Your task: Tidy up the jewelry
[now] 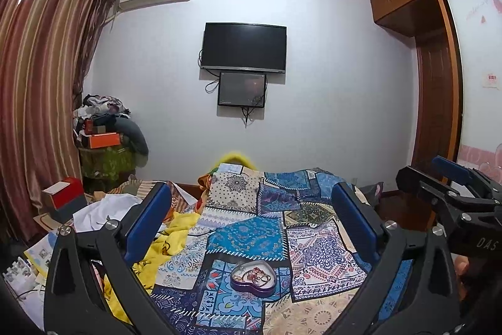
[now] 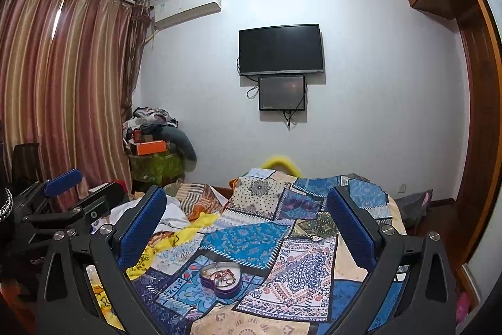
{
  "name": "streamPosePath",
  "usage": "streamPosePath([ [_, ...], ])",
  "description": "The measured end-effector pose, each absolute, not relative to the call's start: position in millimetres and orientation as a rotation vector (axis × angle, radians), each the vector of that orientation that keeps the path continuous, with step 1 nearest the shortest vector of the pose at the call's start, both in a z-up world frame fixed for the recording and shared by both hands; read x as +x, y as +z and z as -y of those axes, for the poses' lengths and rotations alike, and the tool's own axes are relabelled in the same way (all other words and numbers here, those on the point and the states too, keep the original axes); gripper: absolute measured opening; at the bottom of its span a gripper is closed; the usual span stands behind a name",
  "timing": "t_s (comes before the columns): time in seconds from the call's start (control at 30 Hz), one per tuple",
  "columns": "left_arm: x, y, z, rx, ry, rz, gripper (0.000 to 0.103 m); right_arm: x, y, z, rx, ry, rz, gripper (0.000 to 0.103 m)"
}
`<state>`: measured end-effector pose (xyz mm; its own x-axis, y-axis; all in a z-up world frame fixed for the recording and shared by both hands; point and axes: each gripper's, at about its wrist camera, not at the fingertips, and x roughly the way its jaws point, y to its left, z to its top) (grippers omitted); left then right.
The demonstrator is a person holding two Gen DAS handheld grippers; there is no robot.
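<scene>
A purple heart-shaped tin (image 1: 253,278) with a tangle of jewelry inside lies on the patchwork bedspread (image 1: 313,253). It also shows in the right wrist view (image 2: 220,275). My left gripper (image 1: 251,203) is open and empty, held above and behind the tin. My right gripper (image 2: 246,206) is open and empty, also above the tin. The right gripper shows at the right edge of the left wrist view (image 1: 451,187). The left gripper shows at the left of the right wrist view (image 2: 72,190).
A yellow cloth (image 1: 175,237) and white cloth (image 1: 106,209) lie left of the tin. A red and grey box (image 1: 64,197) and papers (image 1: 37,253) sit at the bed's left. A cluttered stand (image 1: 106,140), curtains (image 1: 40,83), wall TV (image 1: 244,47) and wardrobe (image 1: 439,77) surround the bed.
</scene>
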<state>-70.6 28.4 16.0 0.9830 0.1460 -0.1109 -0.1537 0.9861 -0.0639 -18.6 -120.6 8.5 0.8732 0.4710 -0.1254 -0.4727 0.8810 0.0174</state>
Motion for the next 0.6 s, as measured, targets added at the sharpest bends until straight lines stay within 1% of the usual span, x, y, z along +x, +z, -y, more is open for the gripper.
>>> streamPosePath([
  [0.6, -58, 13, -31, -0.068, 0.118, -0.137, 0.102, -14, 7, 121, -0.003, 0.491, -0.141, 0.102],
])
